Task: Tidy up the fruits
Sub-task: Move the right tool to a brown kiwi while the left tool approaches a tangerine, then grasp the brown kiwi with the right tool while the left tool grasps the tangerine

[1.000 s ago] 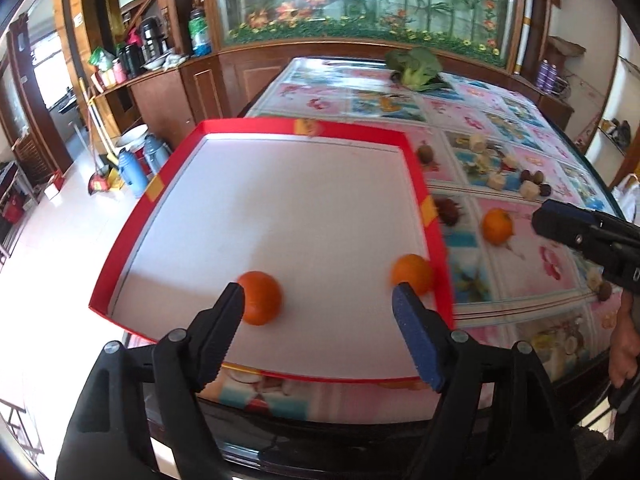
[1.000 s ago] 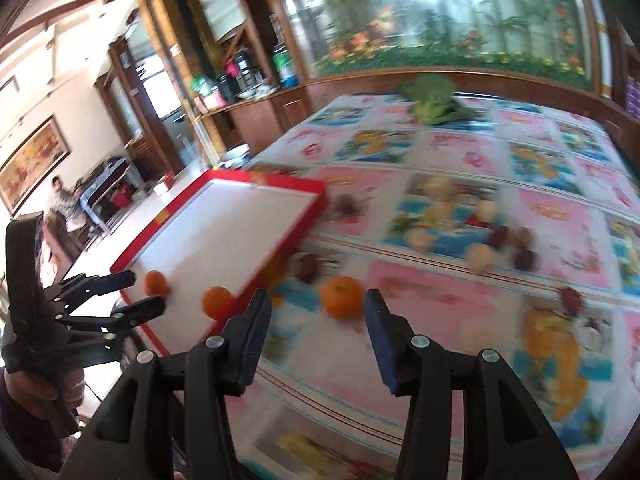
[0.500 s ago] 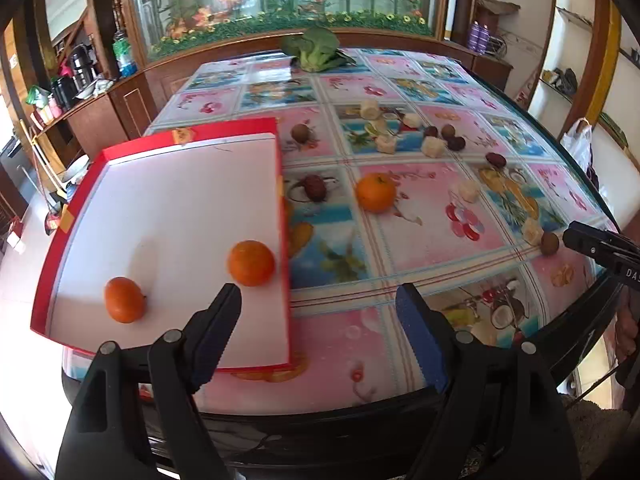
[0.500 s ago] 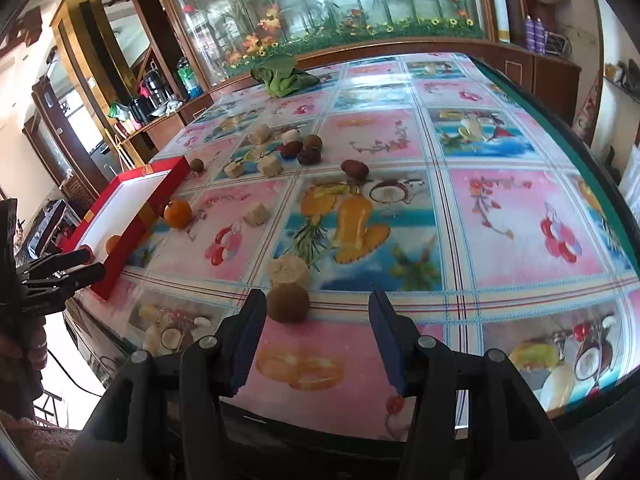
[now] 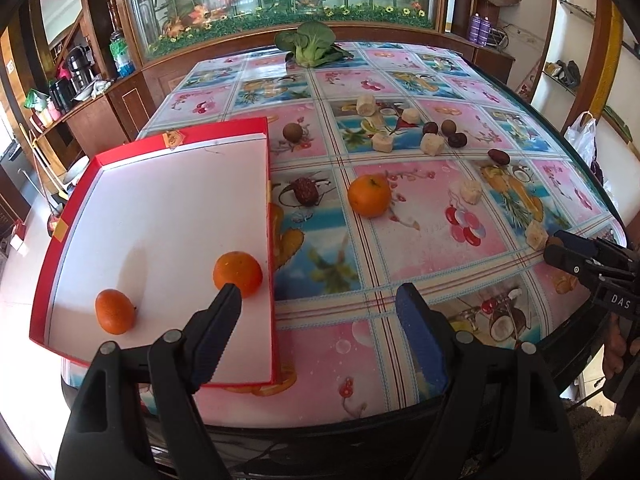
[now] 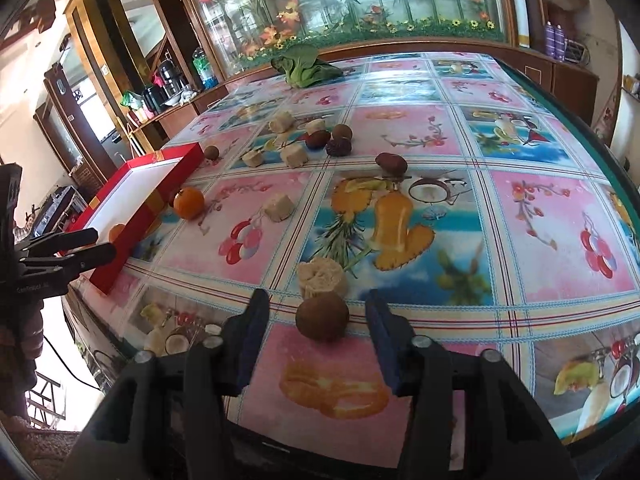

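The right hand-held gripper [image 6: 316,332] had just been closing, its jaws parted on either side of a round brown fruit [image 6: 322,317] on the counter [image 6: 520,152], pads not yet touching it. The fruit sat dead ahead, near the counter's front edge, against a pale chunk [image 6: 322,276]. The left hand-held gripper [image 5: 320,312], open and empty, hung by the red tray [image 5: 64,216], well apart from that fruit.

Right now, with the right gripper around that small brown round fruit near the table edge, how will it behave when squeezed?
The brown fruit looks round, so it may roll if one pad touches first. The right gripper, whose jaws have just been closing, straddles it without contact. A banana chunk sits just behind and could get nudged.
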{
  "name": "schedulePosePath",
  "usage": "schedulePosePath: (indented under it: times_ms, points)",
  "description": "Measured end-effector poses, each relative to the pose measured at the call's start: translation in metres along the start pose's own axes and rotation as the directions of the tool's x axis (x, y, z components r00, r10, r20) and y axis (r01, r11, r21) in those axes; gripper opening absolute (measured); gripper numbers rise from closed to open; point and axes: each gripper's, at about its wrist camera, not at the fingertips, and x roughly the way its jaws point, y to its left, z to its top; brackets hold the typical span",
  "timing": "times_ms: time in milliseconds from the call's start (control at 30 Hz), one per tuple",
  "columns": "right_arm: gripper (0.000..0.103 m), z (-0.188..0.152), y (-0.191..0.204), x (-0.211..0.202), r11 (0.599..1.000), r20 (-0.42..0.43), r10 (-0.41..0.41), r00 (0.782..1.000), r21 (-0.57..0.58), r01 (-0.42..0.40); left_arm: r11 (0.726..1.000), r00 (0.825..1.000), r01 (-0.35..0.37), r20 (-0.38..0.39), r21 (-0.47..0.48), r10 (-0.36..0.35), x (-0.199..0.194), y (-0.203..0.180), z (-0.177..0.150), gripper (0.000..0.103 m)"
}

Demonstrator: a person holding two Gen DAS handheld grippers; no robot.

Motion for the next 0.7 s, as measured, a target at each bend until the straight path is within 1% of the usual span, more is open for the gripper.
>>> schedulePosePath:
  times_ms: [67, 133, 233, 300, 367, 500, 567, 600, 667, 700]
  points:
    - [0.034, 0.000, -0.001, 0.003, 1.000, -0.007, -0.001, 1.000, -0.006, 0.001, 1.000, 1.000, -0.004, 0.005, 0.010, 0.004, 0.002, -0.002, 0.006, 0.080]
    - [0.031, -0.002, -0.001, 0.004, 1.000, -0.012, -0.013, 1.000, -0.017, 0.013, 1.000, 1.000, -0.004, 0.011, 0.030, 0.003, 0.007, -0.007, 0.016, 0.080]
    - [0.030, -0.003, -0.003, 0.003, 1.000, -0.003, -0.004, 1.000, -0.022, 0.004, 0.999, 1.000, 0.008, 0.005, 0.046, -0.008, 0.019, -0.011, 0.031, 0.080]
    - [0.030, -0.005, -0.005, 0.002, 1.000, 0.009, 0.009, 1.000, -0.018, -0.009, 0.998, 1.000, -0.009, -0.020, 0.055, 0.010, 0.034, -0.015, 0.041, 0.080]
    - [0.030, -0.006, -0.006, 0.002, 1.000, 0.022, 0.020, 1.000, -0.020, -0.019, 0.998, 0.999, 0.023, -0.029, 0.062, -0.021, 0.043, -0.019, 0.049, 0.080]
    - [0.030, -0.008, -0.006, 0.002, 0.999, 0.050, 0.031, 0.998, -0.040, -0.029, 0.996, 0.997, 0.051, -0.063, 0.077, -0.046, 0.062, -0.030, 0.060, 0.080]
    - [0.030, -0.008, -0.006, 0.002, 0.999, 0.049, 0.035, 0.998, -0.040, -0.033, 0.997, 0.995, 0.051, -0.084, 0.061, -0.046, 0.070, -0.031, 0.064, 0.075]
    - [0.030, -0.008, -0.006, 0.002, 0.999, 0.050, 0.039, 0.998, -0.039, -0.037, 0.996, 0.994, 0.066, -0.086, 0.058, -0.061, 0.071, -0.032, 0.065, 0.068]
    - [0.030, -0.007, -0.007, 0.002, 0.998, 0.050, 0.043, 0.998, -0.039, -0.041, 0.993, 0.991, 0.099, -0.097, 0.066, -0.093, 0.076, -0.036, 0.067, 0.066]
    - [0.030, -0.007, -0.007, 0.002, 0.998, 0.050, 0.044, 0.998, -0.039, -0.042, 0.993, 0.990, 0.099, -0.103, 0.068, -0.092, 0.078, -0.037, 0.067, 0.063]
